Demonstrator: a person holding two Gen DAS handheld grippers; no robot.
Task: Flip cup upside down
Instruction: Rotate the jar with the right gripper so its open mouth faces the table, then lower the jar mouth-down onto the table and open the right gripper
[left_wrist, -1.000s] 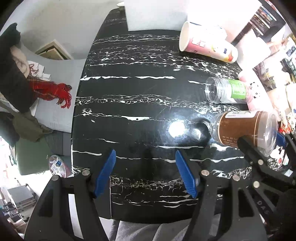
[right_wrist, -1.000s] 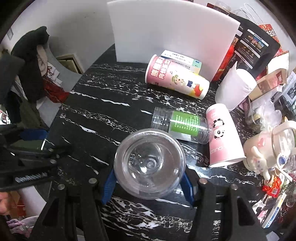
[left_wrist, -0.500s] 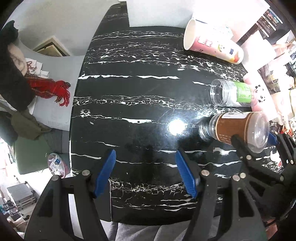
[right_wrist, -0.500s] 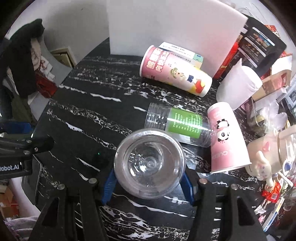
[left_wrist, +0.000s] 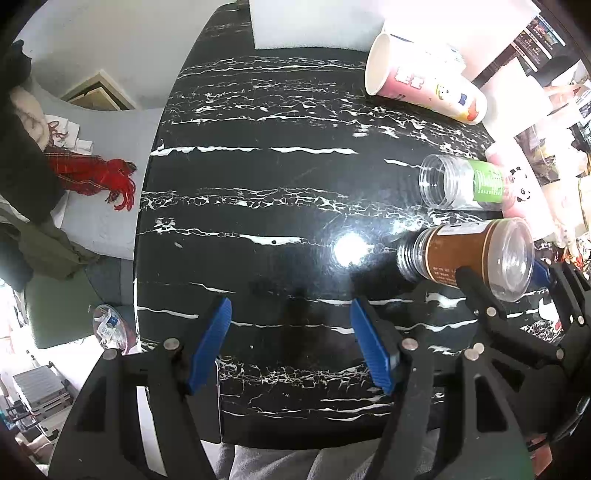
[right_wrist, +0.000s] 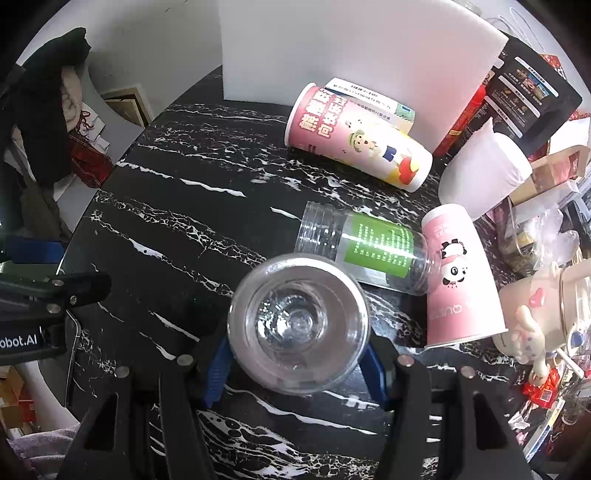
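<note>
A clear plastic cup with a brown label (left_wrist: 465, 254) is held in my right gripper (right_wrist: 295, 365), which is shut on it. In the left wrist view it tilts with its threaded mouth down toward the black marble table (left_wrist: 277, 184) and its clear base up. In the right wrist view I look at its clear round base (right_wrist: 299, 325) between the blue pads. My left gripper (left_wrist: 290, 343) is open and empty above the table's near edge, to the left of the cup.
A clear jar with a green label (right_wrist: 369, 247) lies on its side behind the held cup. A pink panda cup (right_wrist: 458, 273) stands upside down at the right. A large pink cartoon cup (right_wrist: 354, 140) lies on its side by a white foam board (right_wrist: 351, 51). Clutter fills the right edge.
My right gripper has moved the brown-label cup a little away from the left gripper and tilted its mouth further down toward the table. The left gripper has stayed open.
</note>
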